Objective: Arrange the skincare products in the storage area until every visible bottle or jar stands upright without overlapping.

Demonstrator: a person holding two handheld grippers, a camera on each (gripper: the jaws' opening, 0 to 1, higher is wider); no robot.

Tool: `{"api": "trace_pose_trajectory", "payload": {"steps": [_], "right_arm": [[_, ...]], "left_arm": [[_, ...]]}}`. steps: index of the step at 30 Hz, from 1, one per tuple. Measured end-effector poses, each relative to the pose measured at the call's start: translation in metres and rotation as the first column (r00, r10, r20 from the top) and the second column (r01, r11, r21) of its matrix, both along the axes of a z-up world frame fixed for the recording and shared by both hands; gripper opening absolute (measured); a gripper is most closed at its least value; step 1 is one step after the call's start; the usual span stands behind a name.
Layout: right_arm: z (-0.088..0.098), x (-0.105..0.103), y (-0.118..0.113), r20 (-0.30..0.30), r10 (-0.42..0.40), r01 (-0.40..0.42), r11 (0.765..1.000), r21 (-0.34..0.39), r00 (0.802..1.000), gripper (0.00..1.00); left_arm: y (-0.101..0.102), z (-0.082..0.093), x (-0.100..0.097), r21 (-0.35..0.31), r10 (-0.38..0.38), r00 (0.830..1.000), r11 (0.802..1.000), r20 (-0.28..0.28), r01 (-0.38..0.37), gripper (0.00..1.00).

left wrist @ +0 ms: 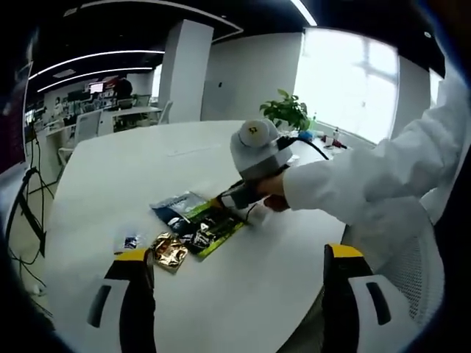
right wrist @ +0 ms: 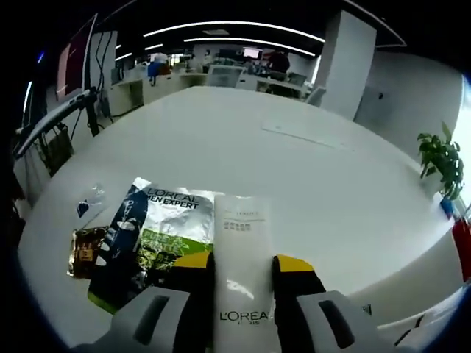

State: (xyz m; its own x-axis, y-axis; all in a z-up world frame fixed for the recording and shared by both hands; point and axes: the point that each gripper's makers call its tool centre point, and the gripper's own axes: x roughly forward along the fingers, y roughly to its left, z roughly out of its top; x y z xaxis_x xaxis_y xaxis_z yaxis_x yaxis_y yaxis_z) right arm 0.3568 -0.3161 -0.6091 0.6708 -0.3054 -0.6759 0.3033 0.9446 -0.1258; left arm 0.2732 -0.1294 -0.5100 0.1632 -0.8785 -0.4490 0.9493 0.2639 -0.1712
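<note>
In the right gripper view we see the right gripper [right wrist: 241, 283] at bottom centre pinching a flat white L'Oréal sachet [right wrist: 241, 250] between its yellow-tipped jaws, low over the white round counter [right wrist: 294, 169]. Just left of it lies a blue-and-green L'Oréal Men Expert packet [right wrist: 151, 235], with a small gold foil sachet [right wrist: 85, 254] and a small clear sachet [right wrist: 88, 200] beyond. In the left gripper view, the left gripper [left wrist: 239, 268] stands spread and empty at the frame's bottom.
</note>
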Motion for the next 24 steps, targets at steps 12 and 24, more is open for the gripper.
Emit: {"api": "trace_pose_trajectory", "payload": {"steps": [12,24], "right_arm": [[0.0,-0.011,0.018,0.053,0.09,-0.094,0.992,0.079,0.995,0.22],[0.008,-0.024,0.032,0.108,0.109,-0.125,0.98,0.155,0.988,0.22]], "left_arm": [[-0.013,-0.007,0.012,-0.049,0.02,0.998,0.999,-0.065,-0.023,0.84],[-0.02,-0.008,0.023,-0.07,0.073,0.99,0.994,-0.118,-0.081,0.8]]}}
